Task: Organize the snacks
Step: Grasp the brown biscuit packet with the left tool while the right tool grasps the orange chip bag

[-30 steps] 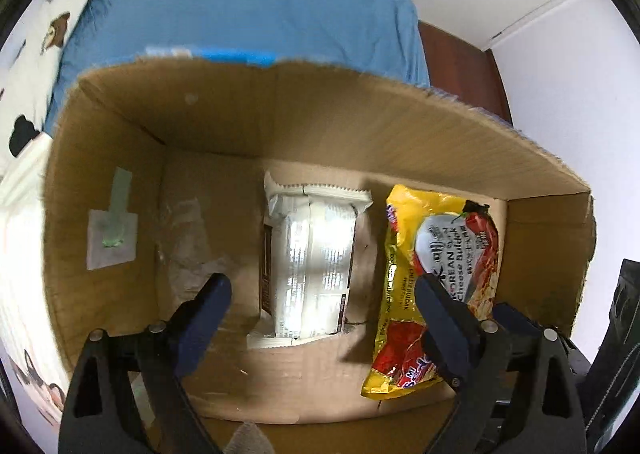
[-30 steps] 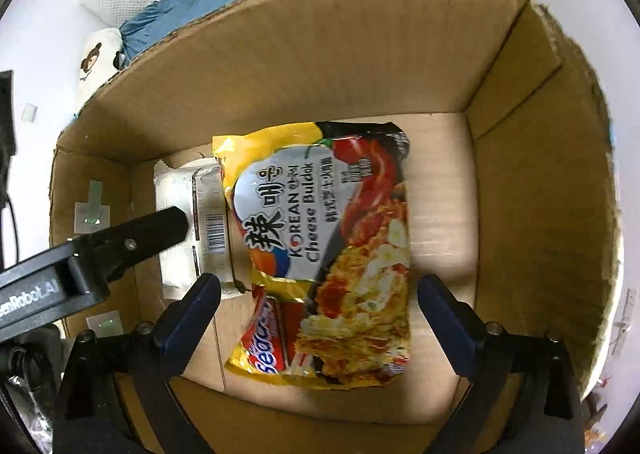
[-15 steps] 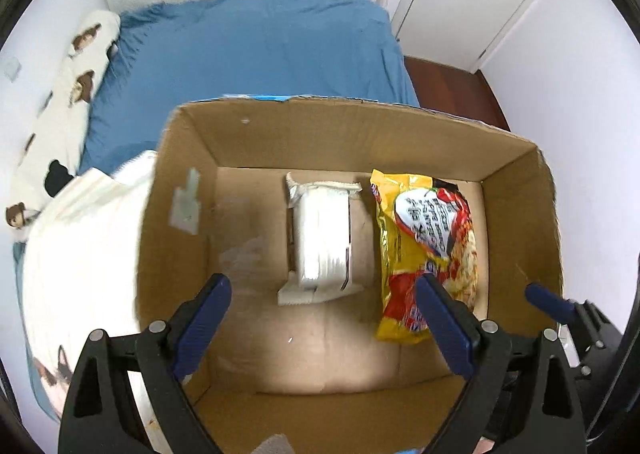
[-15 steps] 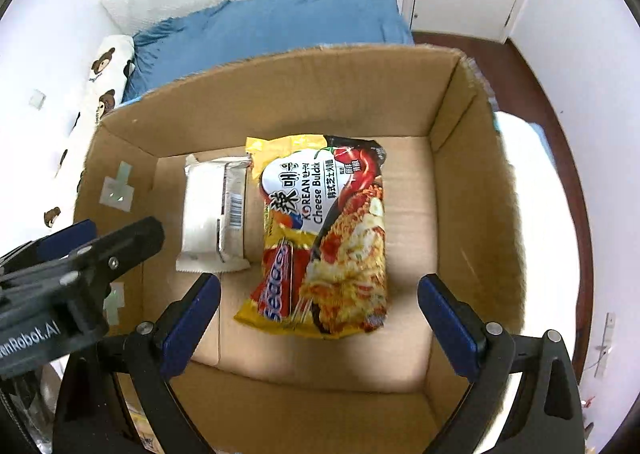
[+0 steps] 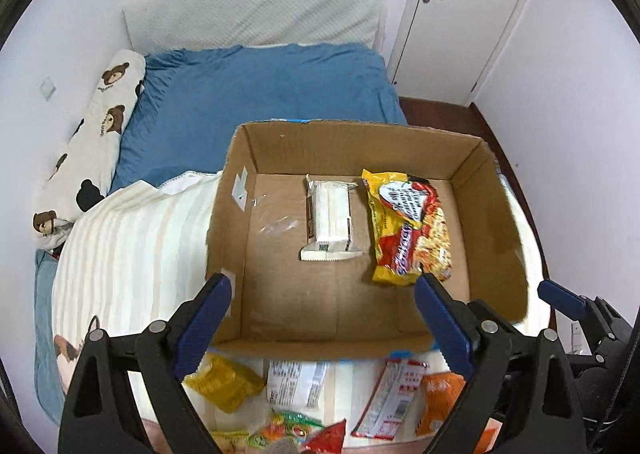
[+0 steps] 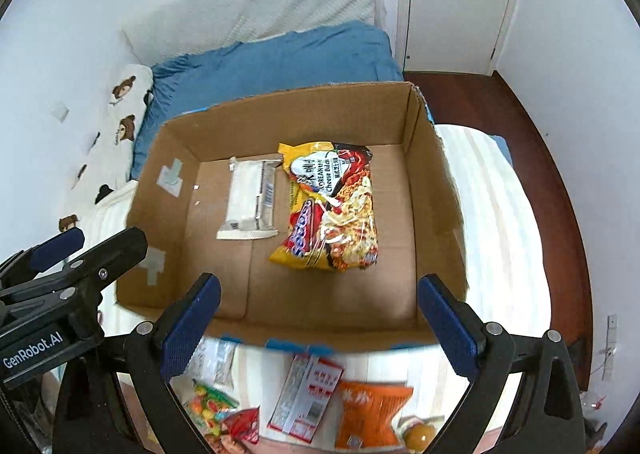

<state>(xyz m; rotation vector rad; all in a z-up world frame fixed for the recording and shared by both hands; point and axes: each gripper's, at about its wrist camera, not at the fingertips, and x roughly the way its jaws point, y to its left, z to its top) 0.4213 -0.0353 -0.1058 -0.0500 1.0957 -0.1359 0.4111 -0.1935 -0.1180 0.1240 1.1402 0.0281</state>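
Note:
An open cardboard box [image 5: 500, 222] [image 6: 432, 190] sits on the bed. Inside lie a white snack packet [image 5: 330, 222] [image 6: 252, 200] and, to its right, a yellow Korean noodle packet [image 5: 408, 228] [image 6: 332, 206]. My left gripper [image 5: 320, 318] is open and empty above the box's near edge. My right gripper [image 6: 320, 314] is open and empty, also over the near edge. Loose snacks lie in front of the box: a yellow packet [image 5: 224, 382], a white packet [image 5: 296, 382], a red-white packet [image 5: 388, 398] [image 6: 306, 394] and an orange packet [image 5: 438, 400] [image 6: 370, 412].
The box rests on a cream striped blanket [image 5: 128, 254] [image 6: 496, 222] over a blue sheet [image 5: 260, 94]. A bear-print pillow [image 5: 92, 142] lies at the left. A white door [image 5: 460, 14] and wooden floor [image 6: 532, 126] are at the right. The left gripper [image 6: 60, 278] shows in the right wrist view.
Both grippers have pulled up and back out of the box, staying open and empty. The whole box and the loose snacks in front of it have come into view.

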